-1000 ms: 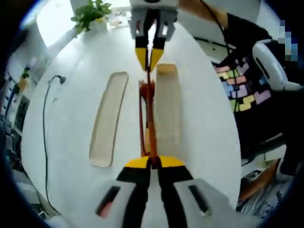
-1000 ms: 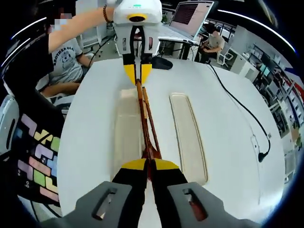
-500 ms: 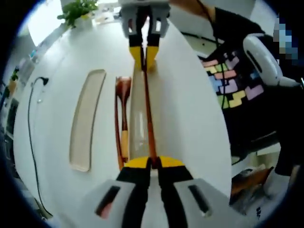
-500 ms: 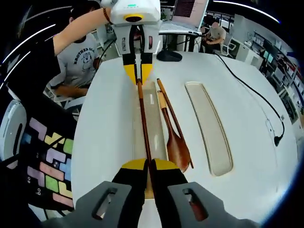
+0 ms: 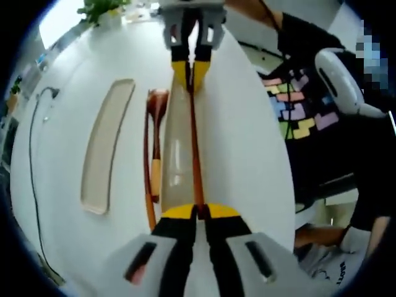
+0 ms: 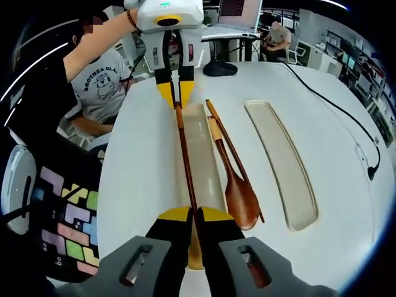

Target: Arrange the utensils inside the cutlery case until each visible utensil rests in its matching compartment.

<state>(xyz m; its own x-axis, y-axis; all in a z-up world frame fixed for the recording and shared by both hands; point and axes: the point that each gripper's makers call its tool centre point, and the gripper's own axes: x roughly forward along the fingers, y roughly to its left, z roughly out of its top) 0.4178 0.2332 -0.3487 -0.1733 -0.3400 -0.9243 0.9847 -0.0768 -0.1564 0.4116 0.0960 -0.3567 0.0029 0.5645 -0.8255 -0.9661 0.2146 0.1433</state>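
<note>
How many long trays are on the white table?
2. One tray lies under the chopstick that both grippers hold by its ends. The other tray lies apart, past the wooden spoon. None looks hidden.

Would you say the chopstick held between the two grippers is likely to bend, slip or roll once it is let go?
The chopstick looks like stiff wood: it spans straight between the left gripper and the right gripper. Being thin and glossy, it may slip. It could roll once released, though the tray beneath should contain it.
</note>
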